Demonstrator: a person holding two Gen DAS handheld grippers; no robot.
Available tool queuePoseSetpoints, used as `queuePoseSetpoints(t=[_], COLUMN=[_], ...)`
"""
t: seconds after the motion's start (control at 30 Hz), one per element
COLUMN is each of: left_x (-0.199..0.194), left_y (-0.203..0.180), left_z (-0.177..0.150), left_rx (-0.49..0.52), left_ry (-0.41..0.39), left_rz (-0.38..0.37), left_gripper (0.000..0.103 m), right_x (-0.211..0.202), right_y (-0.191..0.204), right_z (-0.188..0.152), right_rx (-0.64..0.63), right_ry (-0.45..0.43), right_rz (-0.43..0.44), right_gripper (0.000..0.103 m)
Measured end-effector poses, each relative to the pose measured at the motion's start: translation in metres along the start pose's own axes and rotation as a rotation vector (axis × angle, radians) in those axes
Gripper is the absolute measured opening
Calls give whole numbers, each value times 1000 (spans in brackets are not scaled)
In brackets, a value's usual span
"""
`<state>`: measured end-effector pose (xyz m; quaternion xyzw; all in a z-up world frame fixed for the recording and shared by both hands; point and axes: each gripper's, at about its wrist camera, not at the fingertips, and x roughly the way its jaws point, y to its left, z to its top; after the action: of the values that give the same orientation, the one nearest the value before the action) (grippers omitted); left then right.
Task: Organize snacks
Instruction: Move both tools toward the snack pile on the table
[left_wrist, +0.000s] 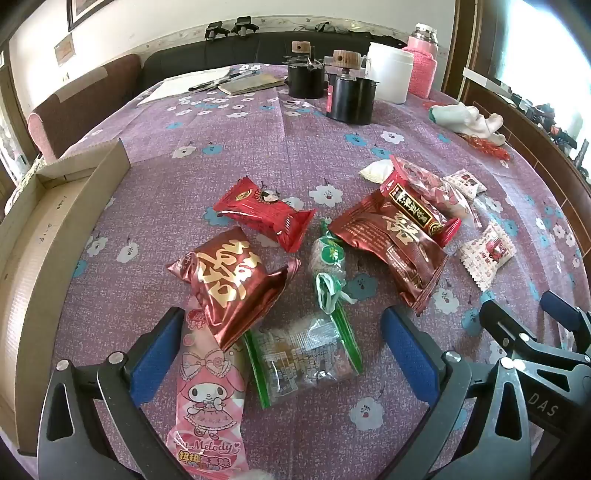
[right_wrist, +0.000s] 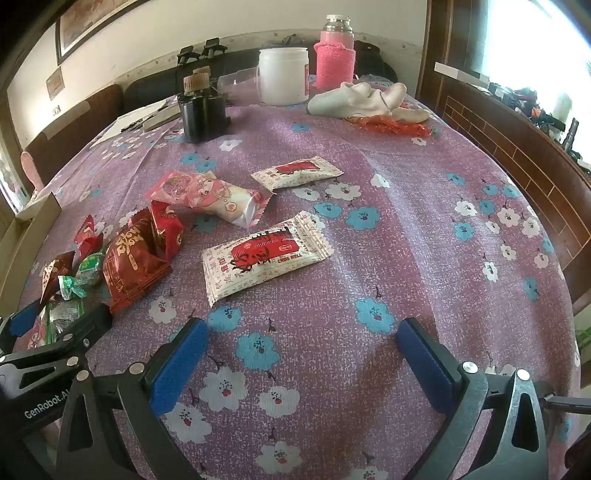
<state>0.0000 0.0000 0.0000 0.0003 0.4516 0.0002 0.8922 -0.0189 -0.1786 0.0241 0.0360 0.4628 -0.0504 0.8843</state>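
The pink bag (left_wrist: 207, 398) says "Melody" and shows a bunny girl. It lies partly under a red bag (left_wrist: 231, 284) with gold writing. A white pack (right_wrist: 266, 254) says "ENDS WELL". The snacks lie loose on the flowery cloth (left_wrist: 258, 147), beside a cardboard box (left_wrist: 48, 229). The left gripper (left_wrist: 284, 350) is spread wide over a clear pack (left_wrist: 303, 360). The right gripper (right_wrist: 301, 363) is spread wide too, holding nothing. Black cans (left_wrist: 351, 99) stand far back.

Two close, downward-tilted, overlapping tabletop views
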Motion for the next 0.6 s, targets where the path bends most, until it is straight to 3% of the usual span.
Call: queuePoseSetpoints(t=[0.6], left_x=[1], left_y=[0], left_z=[1], left_rx=[-3], left_ry=[3], left_rz=[5], left_gripper=[103], right_x=[0], right_y=[0], right_z=[0], right_rx=[2], right_ry=[-3], right_rz=[3], right_gripper=[103])
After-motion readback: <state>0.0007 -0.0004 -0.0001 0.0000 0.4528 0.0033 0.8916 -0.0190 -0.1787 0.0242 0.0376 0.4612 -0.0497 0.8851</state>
